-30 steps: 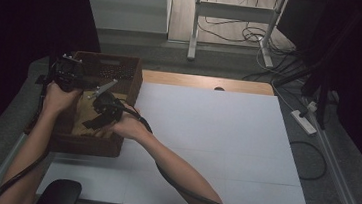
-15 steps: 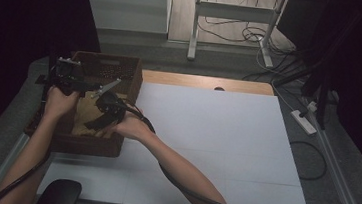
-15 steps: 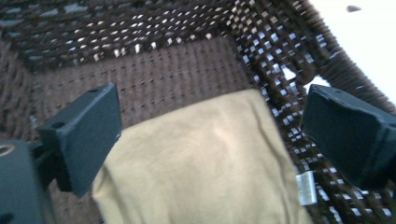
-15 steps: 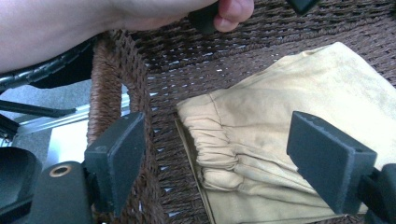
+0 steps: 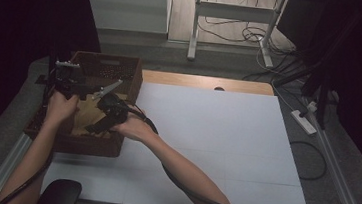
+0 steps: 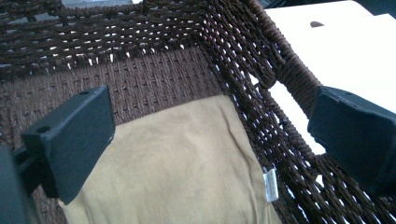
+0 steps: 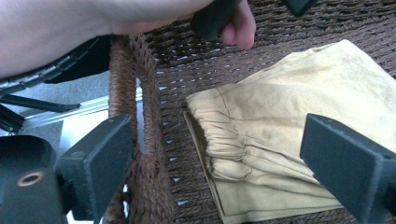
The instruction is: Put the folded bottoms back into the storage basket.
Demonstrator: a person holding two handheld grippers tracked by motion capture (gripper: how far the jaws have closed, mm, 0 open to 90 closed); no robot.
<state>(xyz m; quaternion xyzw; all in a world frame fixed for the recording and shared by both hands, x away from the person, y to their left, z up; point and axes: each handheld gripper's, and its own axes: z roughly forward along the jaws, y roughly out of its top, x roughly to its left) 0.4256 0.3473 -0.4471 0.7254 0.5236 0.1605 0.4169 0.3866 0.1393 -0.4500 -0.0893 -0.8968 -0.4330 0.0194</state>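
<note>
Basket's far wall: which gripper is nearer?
Left. The left gripper is by the basket's far-left corner; the right gripper is mid-basket above the tan cloth, farther from that wall.

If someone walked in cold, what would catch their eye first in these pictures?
The dark brown woven basket at the table's left edge, with both hands working over it. Inside lies a folded tan garment with a gathered waistband, flat on the basket floor. The left gripper and right gripper hang over it, jaws just opened wide, nothing between them.

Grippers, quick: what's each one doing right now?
Left gripper: open, just opening, above the folded tan cloth.
Right gripper: open, just opening, nothing held, cloth lying in the wicker basket.
</note>
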